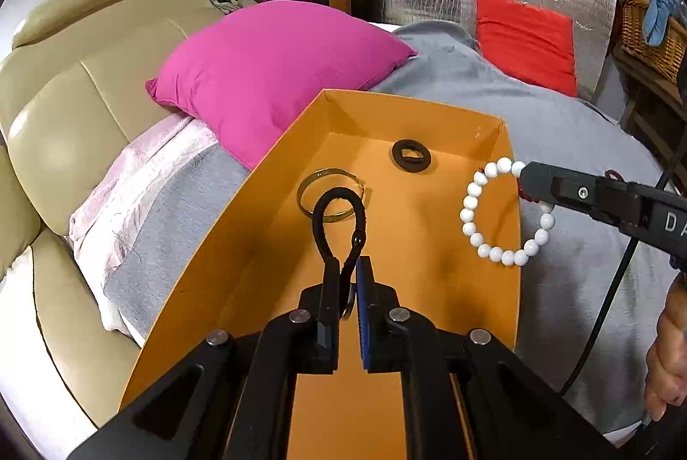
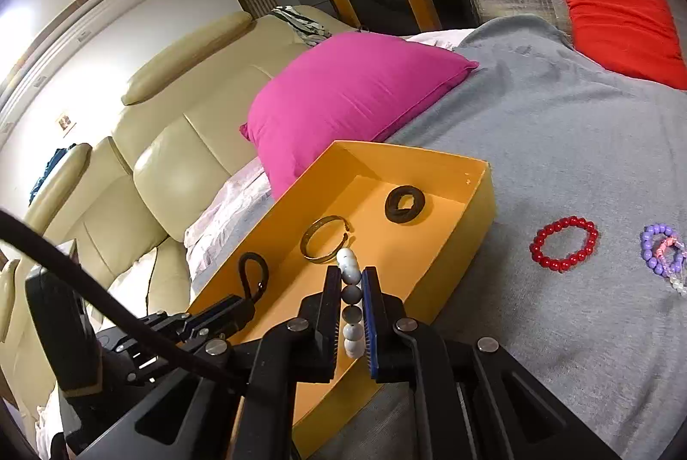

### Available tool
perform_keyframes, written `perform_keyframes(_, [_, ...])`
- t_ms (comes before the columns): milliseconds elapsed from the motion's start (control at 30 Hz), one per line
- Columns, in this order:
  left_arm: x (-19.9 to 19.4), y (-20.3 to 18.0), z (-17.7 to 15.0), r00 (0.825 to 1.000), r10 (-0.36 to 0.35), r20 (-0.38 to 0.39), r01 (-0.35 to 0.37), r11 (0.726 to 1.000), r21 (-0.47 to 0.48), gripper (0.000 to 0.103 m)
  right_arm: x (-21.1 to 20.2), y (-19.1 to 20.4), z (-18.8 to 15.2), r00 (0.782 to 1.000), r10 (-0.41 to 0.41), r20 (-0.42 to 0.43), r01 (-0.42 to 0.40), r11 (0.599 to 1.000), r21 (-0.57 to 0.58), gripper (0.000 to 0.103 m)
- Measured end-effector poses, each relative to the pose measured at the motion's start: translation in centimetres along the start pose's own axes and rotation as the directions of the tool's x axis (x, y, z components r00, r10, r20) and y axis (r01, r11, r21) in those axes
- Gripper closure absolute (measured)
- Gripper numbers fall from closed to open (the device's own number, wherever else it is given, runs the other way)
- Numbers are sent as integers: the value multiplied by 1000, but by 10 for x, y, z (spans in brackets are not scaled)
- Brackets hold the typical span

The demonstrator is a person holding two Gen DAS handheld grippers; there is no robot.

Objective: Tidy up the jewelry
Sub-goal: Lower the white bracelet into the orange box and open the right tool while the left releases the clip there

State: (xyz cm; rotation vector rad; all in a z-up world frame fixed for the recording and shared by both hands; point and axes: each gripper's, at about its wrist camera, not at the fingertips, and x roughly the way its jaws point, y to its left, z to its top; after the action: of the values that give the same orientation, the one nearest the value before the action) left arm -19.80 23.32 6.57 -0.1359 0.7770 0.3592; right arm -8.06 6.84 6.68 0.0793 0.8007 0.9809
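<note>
An open orange box [image 1: 509,155] [image 2: 481,198] lies on a grey blanket. Inside it rest a gold bangle [image 1: 307,194] [image 2: 322,241] and a thick black ring [image 1: 411,156] [image 2: 405,204]. My left gripper [image 1: 347,264] [image 2: 249,303] is shut on a black cord loop [image 1: 339,219] [image 2: 253,273] held over the box floor. My right gripper [image 2: 348,275] [image 1: 526,170] is shut on a white bead bracelet [image 1: 500,217] [image 2: 350,288], which hangs over the box's right wall.
On the blanket right of the box lie a red bead bracelet [image 2: 564,249] and a purple and pink bracelet cluster [image 2: 663,254]. A magenta pillow [image 1: 275,69] sits behind the box, a cream sofa [image 1: 73,108] to the left, a red pillow [image 1: 526,39] at the back.
</note>
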Motion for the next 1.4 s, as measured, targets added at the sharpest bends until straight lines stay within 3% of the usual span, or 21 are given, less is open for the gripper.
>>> perform_keyframes(667, [13, -12, -1, 991, 135, 8, -135, 988, 74, 95, 25, -22, 4, 999, -54, -8, 54, 997, 49, 92])
perform_keyframes(1100, [10, -17, 0, 985, 170, 32, -173, 979, 104, 95, 26, -22, 4, 998, -65, -12, 65, 997, 43, 92])
perform_keyframes(1200, [8, -20, 2, 984, 172, 43, -176, 977, 118, 91, 25, -23, 5, 998, -59, -15, 60, 997, 53, 92])
perform_keyframes(1333, [5, -23, 4, 982, 180, 61, -186, 974, 129, 75, 22, -26, 6, 998, -55, -18, 56, 996, 68, 92])
perform_keyframes(1400, [2, -25, 5, 980, 183, 73, -192, 972, 134, 75, 21, -28, 7, 998, -57, -20, 59, 995, 78, 90])
